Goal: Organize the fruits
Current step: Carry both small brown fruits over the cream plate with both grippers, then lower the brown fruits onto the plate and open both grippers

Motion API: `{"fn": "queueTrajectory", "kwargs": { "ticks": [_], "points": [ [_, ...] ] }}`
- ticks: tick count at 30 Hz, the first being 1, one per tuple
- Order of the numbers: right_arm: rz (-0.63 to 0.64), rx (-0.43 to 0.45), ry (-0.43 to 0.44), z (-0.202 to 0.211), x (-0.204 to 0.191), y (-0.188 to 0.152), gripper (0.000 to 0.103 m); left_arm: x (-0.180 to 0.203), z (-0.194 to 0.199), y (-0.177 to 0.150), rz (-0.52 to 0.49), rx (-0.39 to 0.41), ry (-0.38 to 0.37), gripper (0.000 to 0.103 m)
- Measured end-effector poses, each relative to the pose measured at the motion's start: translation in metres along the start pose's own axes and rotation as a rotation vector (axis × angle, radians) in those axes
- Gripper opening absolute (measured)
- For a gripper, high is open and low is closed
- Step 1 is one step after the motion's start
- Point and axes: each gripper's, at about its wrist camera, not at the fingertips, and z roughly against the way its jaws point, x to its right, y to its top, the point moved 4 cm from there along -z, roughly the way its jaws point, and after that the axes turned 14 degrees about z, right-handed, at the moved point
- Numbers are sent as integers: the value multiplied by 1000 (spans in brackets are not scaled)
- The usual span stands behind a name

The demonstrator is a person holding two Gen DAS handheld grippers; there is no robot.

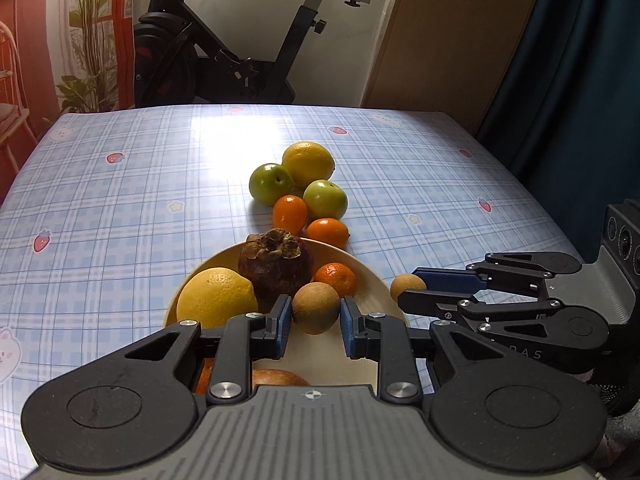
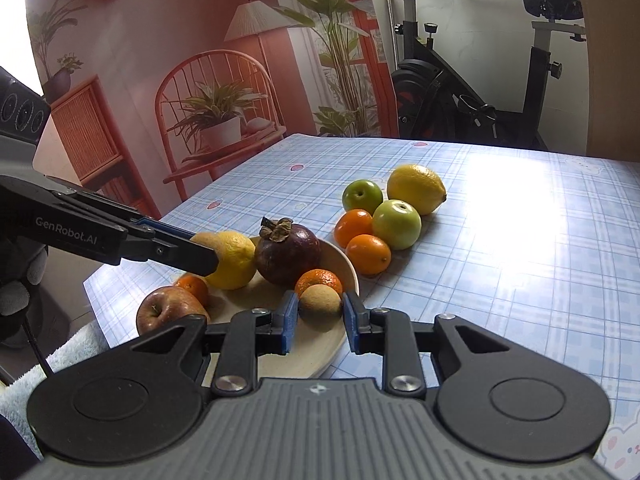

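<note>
Left wrist view: left gripper (image 1: 315, 316) fingers clamp a small brown fruit (image 1: 315, 307) over the plate (image 1: 382, 284). Right gripper (image 2: 320, 314), just beside it, pinches a second brown fruit (image 2: 320, 305) above the plate's near edge. Loose fruit pile (image 2: 394, 210) lies on bench beyond plate, straight ahead of both; neither clearly nearer.

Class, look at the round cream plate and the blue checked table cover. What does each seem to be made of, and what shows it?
Round cream plate: probably glazed ceramic, possibly melamine; smooth, even, softly shiny rim. Blue checked table cover: likely plastic or oilcloth; a printed pattern with a broad glossy glare patch and a smooth, flat lie.
</note>
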Motion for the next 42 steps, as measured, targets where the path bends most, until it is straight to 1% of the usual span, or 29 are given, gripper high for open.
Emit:
{"fn": "queueTrajectory", "kwargs": {
  "ticks": [3, 5, 9, 12, 15, 18, 22, 33, 42],
  "points": [
    [17, -21, 15, -7, -5, 0, 27, -13, -4, 3, 44, -11, -2, 28],
    [23, -30, 31, -12, -7, 0, 27, -18, -5, 0, 55, -21, 0, 28],
    [34, -51, 55, -23, -10, -1, 27, -25, -10, -5, 52, -42, 13, 28],
    [38, -65, 69, -31, -13, -4, 27, -24, -10, -7, 30, -34, 34, 28],
    [79, -89, 75, -40, -19, -5, 27, -23, -14, -9, 17, -39, 59, 28],
    [121, -108, 65, -46, -23, -5, 27, -24, -13, -10, 19, -40, 77, 28],
    [139, -108, 45, -46, -23, -6, 27, -23, -13, -11, 12, -35, 97, 28],
    [116, -109, -12, -43, -11, -11, 27, -27, -14, -13, 15, -44, 136, 28],
    [116, -88, -37, -40, -10, -9, 28, -26, -11, -10, 31, -21, 142, 28]
  ]
}}
